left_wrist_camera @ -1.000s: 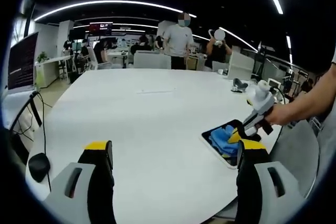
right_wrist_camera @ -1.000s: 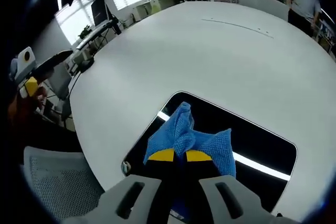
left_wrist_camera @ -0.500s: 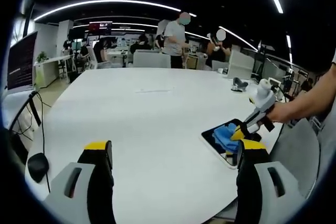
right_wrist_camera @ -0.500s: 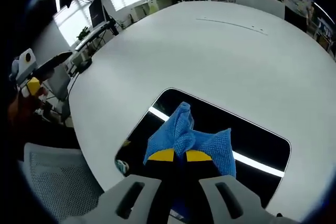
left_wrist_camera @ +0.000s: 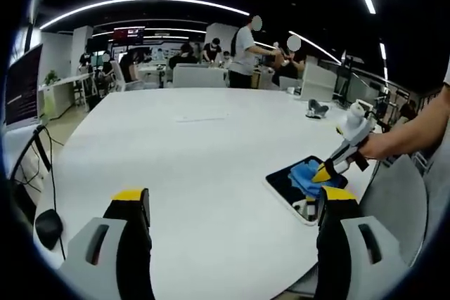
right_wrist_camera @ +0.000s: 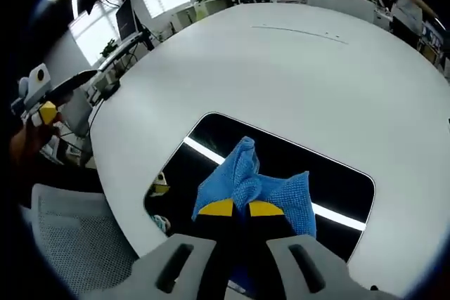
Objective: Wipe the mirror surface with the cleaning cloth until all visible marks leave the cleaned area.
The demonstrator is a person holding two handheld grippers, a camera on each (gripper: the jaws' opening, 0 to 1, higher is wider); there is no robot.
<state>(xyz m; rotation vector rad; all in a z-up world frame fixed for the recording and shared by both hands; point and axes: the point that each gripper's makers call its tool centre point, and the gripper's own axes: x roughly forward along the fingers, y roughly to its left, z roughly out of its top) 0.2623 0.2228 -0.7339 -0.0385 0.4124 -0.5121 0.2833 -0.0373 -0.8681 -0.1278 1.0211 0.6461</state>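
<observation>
Right gripper view: the right gripper, its yellow-tipped jaws closed together, clamps a bunched blue cloth. The cloth rests on a dark rectangular mirror with rounded corners, which lies flat on a white table near the table's edge. A bright ceiling strip is reflected as a thin white line across the mirror, passing beneath the cloth. Small yellow and pale reflections appear near the mirror's corner closest to the table's edge. Beyond that edge stands a grey mesh chair. To the mirror's left, off the table, a hand holds the left gripper, its yellow tip just visible.

Left gripper view: the left gripper hovers above the table with its jaws standing wide apart and nothing between them. To its right, near the table's edge, lies the mirror with the cloth on it; the right gripper, held by a hand, presses down on the cloth. Several people stand beyond the table's far side.
</observation>
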